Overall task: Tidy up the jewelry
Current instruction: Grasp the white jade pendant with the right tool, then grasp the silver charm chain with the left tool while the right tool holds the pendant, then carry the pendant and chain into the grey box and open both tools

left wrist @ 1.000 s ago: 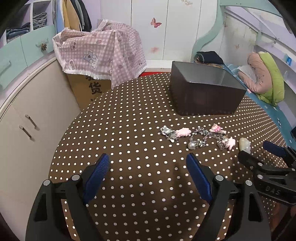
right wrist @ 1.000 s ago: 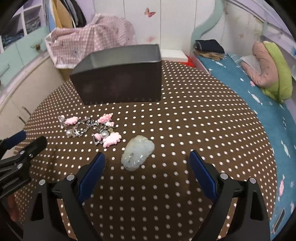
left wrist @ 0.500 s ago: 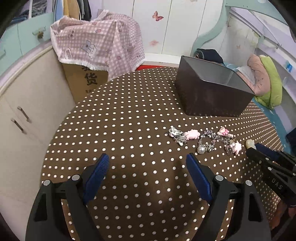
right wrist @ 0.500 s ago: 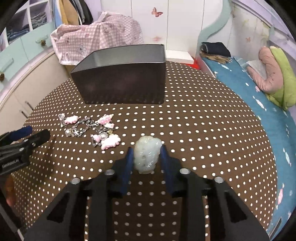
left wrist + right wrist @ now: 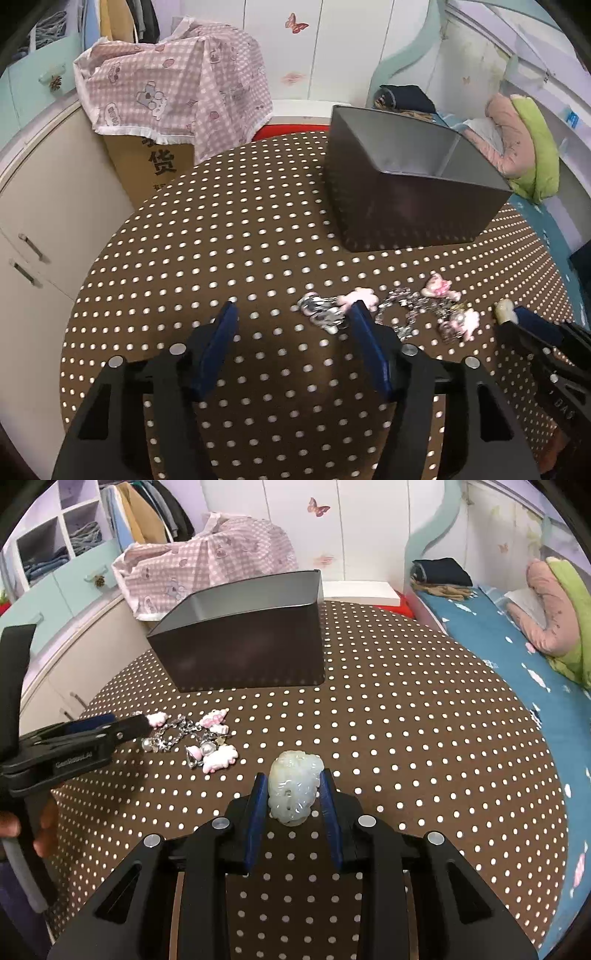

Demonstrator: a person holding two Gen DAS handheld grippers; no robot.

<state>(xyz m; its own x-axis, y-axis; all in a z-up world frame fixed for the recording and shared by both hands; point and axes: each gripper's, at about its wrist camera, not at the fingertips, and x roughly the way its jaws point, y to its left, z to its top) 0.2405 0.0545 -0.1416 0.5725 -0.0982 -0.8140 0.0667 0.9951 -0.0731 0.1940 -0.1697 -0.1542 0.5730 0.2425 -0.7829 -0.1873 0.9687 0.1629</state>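
Blue pads line both fingers of the right hand-held gripper (image 5: 293, 788), and they press on the two sides of a pale green jade pendant (image 5: 294, 791), pinching it just above the counter (image 5: 406, 738). The jaws have just been closing and the carved stone sits between them, its lower end close to the brown cloth with white dots; whether it touches the cloth cannot be told.

Beyond and to the left in the right wrist view lies a charm bracelet (image 5: 199, 738), a silver chain with pink and white charms and a few pearl beads, spread flat on the counter. The left hand-held gripper (image 5: 291, 314) has its jaws partly spread, and they have just been closing. In its own view its right blue finger (image 5: 365, 343) overlaps the near end of the chain, beside a pink charm, while the left finger is over bare cloth. No pad presses on the chain as far as the pictures show. In the right wrist view the same tool reaches in from the left edge, its tip at the bracelet's far-left charm, with part of a hand (image 5: 44, 830) on its grip.

Farther back stands an open dark box (image 5: 243, 642), well apart from the pendant and behind the bracelet. Past the counter's rim are a pink checked cloth (image 5: 173, 81) draped over a cardboard carton, and a bed (image 5: 517, 657) with a blue sheet to the right.
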